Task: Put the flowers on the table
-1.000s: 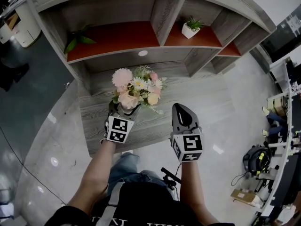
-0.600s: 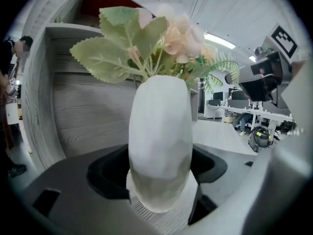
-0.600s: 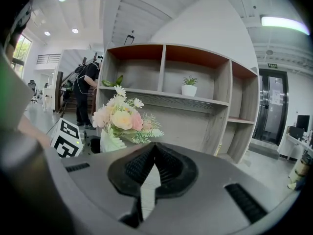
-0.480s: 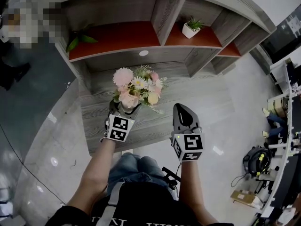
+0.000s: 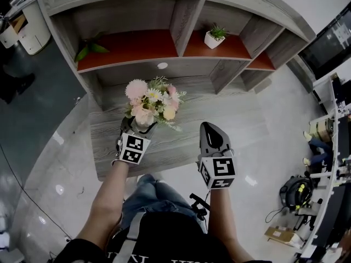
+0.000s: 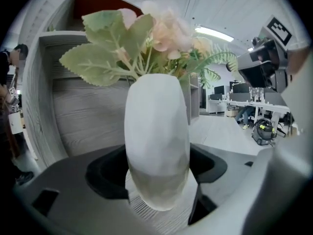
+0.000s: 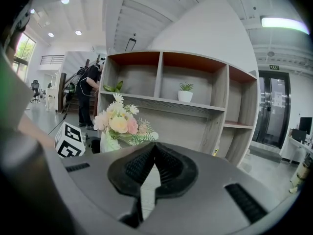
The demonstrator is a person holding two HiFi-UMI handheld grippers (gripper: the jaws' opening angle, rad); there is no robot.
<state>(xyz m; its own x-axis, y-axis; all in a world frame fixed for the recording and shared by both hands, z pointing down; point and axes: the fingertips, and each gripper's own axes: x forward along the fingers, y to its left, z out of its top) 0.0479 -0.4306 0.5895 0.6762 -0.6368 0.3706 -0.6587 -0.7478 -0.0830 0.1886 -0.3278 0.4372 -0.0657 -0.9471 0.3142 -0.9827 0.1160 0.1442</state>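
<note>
Flowers (image 5: 149,98) front and centre: a pink, cream and white bunch, upright in a white vase (image 6: 156,141) over the left half of the grey wooden table (image 5: 186,141). Whether the vase's foot touches the table top, I can't tell. The left gripper (image 5: 135,129) has it, jaws spread wide, one black pad against each side of the vase, low down. Over the table's near right part, beside the vase but apart from it, the right gripper (image 5: 211,128) hangs with its jaws closed together and nothing in them. Behind the table rises a shelf unit (image 5: 164,66) with red-lined bays. A small potted plant (image 5: 214,35) sits in one bay, green leaves (image 5: 90,48) in another.
</note>
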